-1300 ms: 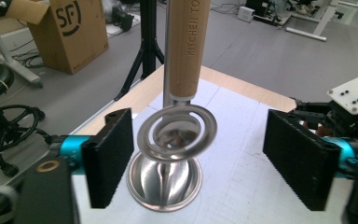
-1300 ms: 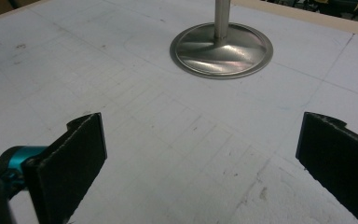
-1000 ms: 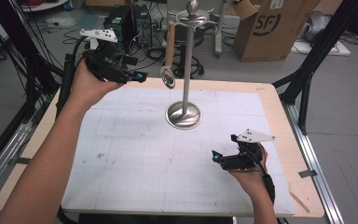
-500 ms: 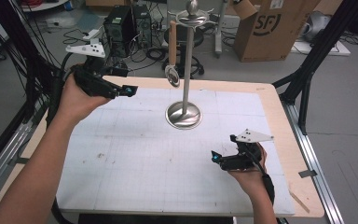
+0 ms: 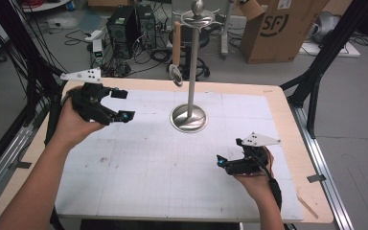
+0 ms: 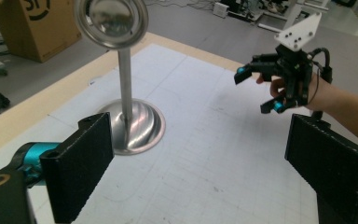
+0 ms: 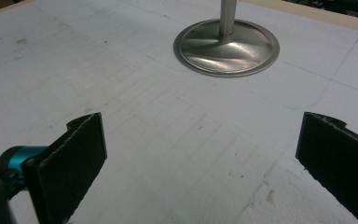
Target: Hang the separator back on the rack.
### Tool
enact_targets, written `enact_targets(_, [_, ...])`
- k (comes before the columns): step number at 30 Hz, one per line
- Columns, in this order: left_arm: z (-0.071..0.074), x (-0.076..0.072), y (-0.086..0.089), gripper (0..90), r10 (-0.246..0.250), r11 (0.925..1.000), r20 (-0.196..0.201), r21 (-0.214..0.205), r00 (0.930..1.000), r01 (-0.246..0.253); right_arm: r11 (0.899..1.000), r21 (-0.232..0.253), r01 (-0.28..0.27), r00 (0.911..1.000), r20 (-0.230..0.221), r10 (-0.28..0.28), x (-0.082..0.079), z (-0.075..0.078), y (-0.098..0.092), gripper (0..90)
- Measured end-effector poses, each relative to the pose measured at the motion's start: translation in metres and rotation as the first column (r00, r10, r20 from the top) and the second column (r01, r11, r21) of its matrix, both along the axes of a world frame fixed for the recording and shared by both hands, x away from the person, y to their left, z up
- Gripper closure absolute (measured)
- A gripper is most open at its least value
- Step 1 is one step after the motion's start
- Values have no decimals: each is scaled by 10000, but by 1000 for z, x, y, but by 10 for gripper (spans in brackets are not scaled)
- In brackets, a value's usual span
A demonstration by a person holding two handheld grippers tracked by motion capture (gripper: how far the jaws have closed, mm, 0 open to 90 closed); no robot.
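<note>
Black claws: both spread wide, nothing between the jaws of either.
Left claw (image 5: 123, 104): held up off the bench in the person's left hand (image 5: 74, 125), at about 9 o'clock from the stand, jaws pointing toward it (a grey three-cornered plate sits on top).
Right claw (image 5: 220, 161): held low over the bench in the person's right hand (image 5: 255, 177), at about 5 o'clock from the stand, well apart from it; it also appears in the left gripper view (image 6: 257, 88), jaws parted.
Left claw's own jaws: two black pads rising at either side of the left gripper view, the stand between them and farther off.
Right claw's own jaws: two black pads set far apart in the right gripper view, with bare gridded sheet between them.
Metal stand (image 5: 190, 76): upright, its round base flat on the sheet near the middle of the far half; a thin pole rises to a ball top with a crossbar.
Hanging piece (image 5: 176, 50): a tan handle with a round shiny disc at its lower end, hanging from the crossbar at 9 o'clock of the pole (what it is exactly I cannot tell).
Sheet (image 5: 163, 167): white, faintly gridded, scuffed, covering most of the bench (image 5: 287, 124).
Beyond the bench: a cardboard box (image 5: 278, 28) on the floor at 1 o'clock.
</note>
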State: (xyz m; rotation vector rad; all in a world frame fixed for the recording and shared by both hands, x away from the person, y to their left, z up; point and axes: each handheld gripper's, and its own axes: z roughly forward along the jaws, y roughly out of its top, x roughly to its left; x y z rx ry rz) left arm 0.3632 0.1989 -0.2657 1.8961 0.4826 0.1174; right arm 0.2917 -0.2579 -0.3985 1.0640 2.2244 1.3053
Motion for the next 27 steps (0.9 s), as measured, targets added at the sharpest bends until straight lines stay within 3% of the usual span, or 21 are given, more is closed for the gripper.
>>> enact_targets(4, [-22, -5, 6, 76, -240, 9996, -242, -131, 9994, 237, 10000, 11, -16, 10000, 13, 16, 0, 0, 1, 1])
enact_targets(10, [-37, -10, 13, 64, -410, 9989, -331, -240, 9986, 402, 10000, -10, -24, 10000, -29, 24, 0, -1, 1, 1])
enact_targets(14, [-52, -20, 15, 56, -550, 9973, -406, -511, 9977, 529, 10000, -15, -25, 10000, -30, 25, 0, 0, 1, 1])
enact_targets(16, [-66, -25, 18, 56, -633, 9962, -491, -626, 9968, 602, 10000, 1, -6, 10000, -19, 6, 1, 0, 1, 1])
enact_targets(27, [-100, -40, 34, 51, -318, 9969, -579, -743, 9978, 275, 10000, -14, -18, 10000, 2, 18, 1, 0, 1, 1])
